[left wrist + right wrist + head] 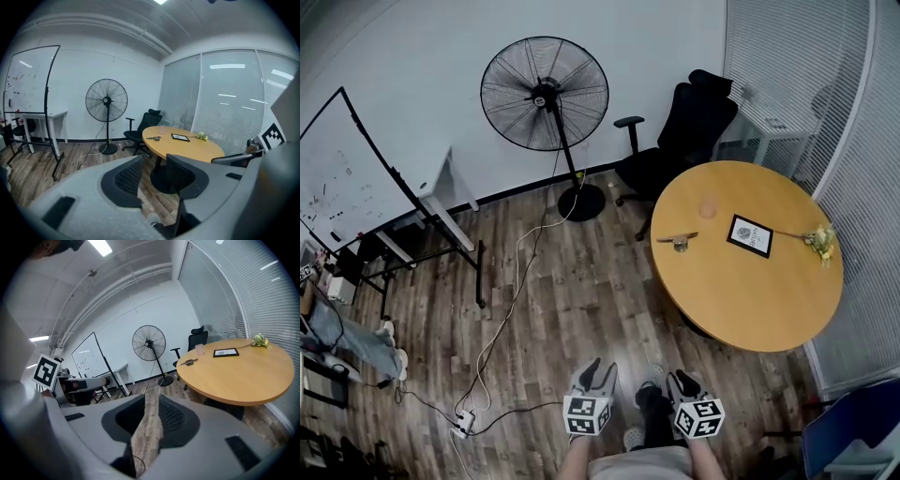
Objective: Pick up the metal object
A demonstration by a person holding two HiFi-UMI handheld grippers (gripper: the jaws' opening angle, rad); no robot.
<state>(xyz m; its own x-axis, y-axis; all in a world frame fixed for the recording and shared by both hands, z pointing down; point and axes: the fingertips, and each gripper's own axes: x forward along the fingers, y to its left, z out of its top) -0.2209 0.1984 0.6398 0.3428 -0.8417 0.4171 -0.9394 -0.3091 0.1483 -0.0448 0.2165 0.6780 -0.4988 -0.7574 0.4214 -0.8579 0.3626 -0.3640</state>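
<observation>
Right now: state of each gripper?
Left gripper: open, holding nothing.
Right gripper: open, holding nothing.

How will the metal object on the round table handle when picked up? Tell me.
The metal object looks thin and long, so it is probably stiff and light. It lies flat on the smooth round table, so it may slide rather than roll when nudged.

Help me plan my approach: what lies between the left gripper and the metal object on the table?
Head view: only bare wood floor, then bare top of the round table, separates the left gripper from the metal object.
</observation>
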